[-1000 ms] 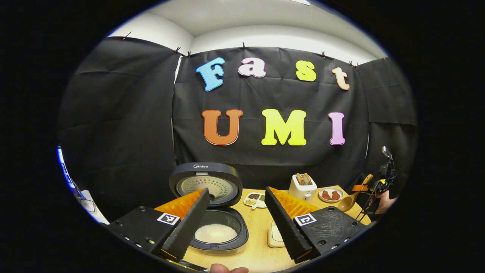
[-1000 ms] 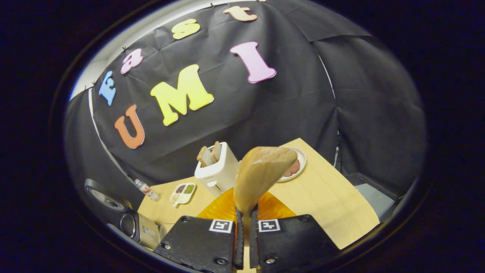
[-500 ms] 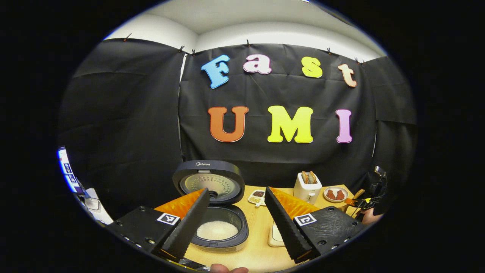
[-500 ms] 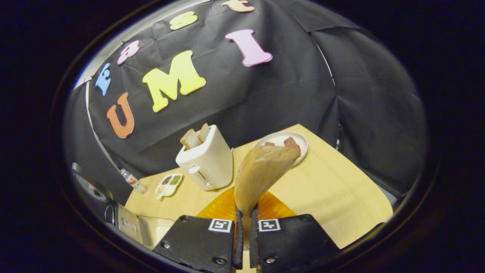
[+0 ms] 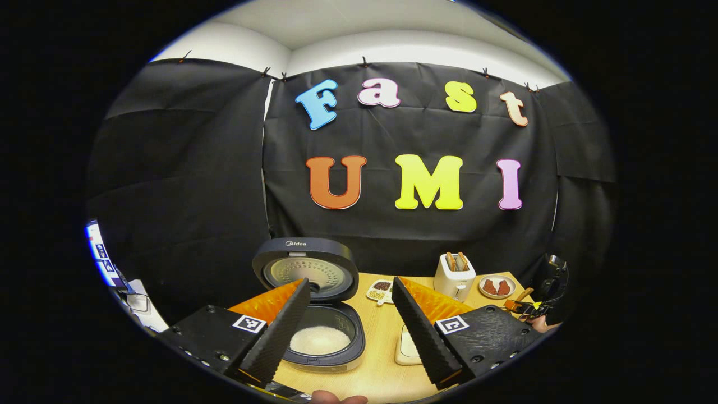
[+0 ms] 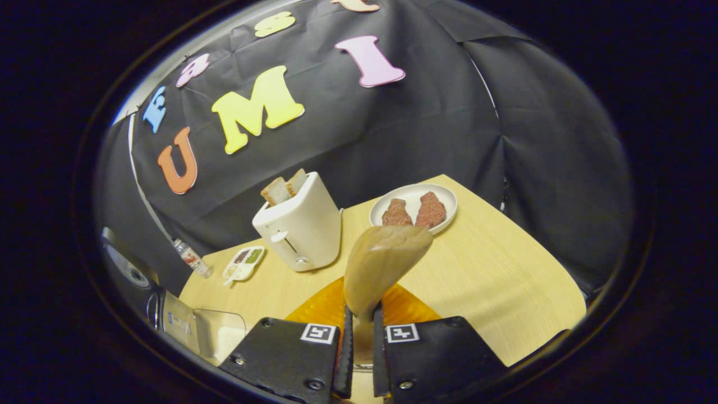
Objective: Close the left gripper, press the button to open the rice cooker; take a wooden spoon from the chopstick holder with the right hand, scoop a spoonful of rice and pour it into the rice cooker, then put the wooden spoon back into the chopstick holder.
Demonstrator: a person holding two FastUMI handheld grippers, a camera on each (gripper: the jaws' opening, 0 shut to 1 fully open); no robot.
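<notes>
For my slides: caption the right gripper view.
Right gripper shut on a wooden spoon, above the table near toaster and plate.

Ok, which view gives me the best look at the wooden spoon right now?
The right gripper view: the wooden spoon stands close up, its handle clamped in the right tool, bowl above the table. In the left gripper view the spoon is small and far off.
</notes>
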